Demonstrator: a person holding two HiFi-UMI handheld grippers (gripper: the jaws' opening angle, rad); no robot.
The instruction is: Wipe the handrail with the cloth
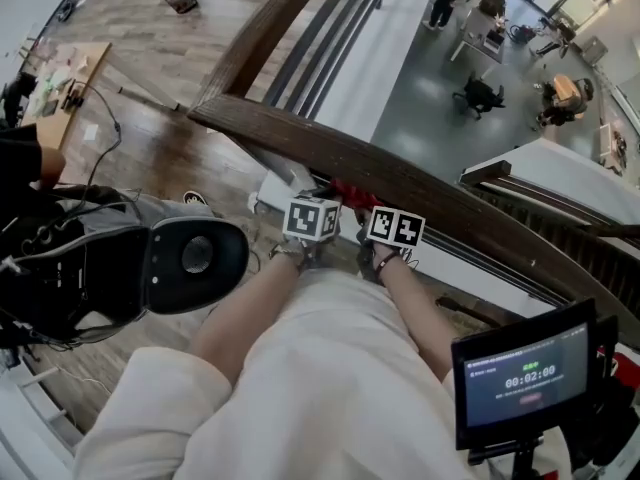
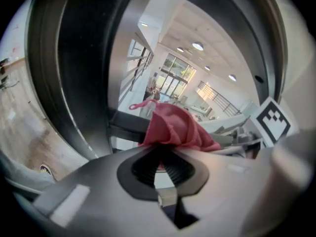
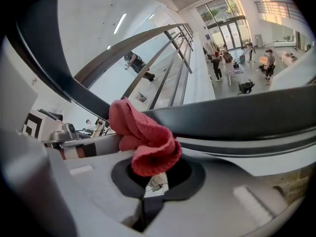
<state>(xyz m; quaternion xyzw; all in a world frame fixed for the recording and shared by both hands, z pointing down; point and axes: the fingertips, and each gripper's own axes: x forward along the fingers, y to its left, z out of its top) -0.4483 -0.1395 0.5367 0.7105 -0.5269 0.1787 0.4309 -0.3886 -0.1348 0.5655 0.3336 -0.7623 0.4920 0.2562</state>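
Note:
A red cloth point(image 1: 349, 195) lies bunched against the near side of the dark wooden handrail point(image 1: 400, 173), which runs from upper left to lower right in the head view. Both grippers hold it side by side. My left gripper point(image 2: 161, 163) is shut on the red cloth point(image 2: 174, 127), which rises from between its ribbed pads. My right gripper point(image 3: 153, 174) is shut on the other end of the red cloth point(image 3: 148, 137), pressed against the handrail point(image 3: 237, 115). The marker cubes of the left gripper point(image 1: 311, 218) and the right gripper point(image 1: 395, 228) sit just below the rail.
Beyond the rail is an open drop to a lower floor with people and chairs point(image 1: 480, 93). A second wooden rail point(image 1: 265, 28) slopes away at the top. A monitor point(image 1: 525, 373) stands at the lower right, and a black device point(image 1: 150, 263) with cables at the left.

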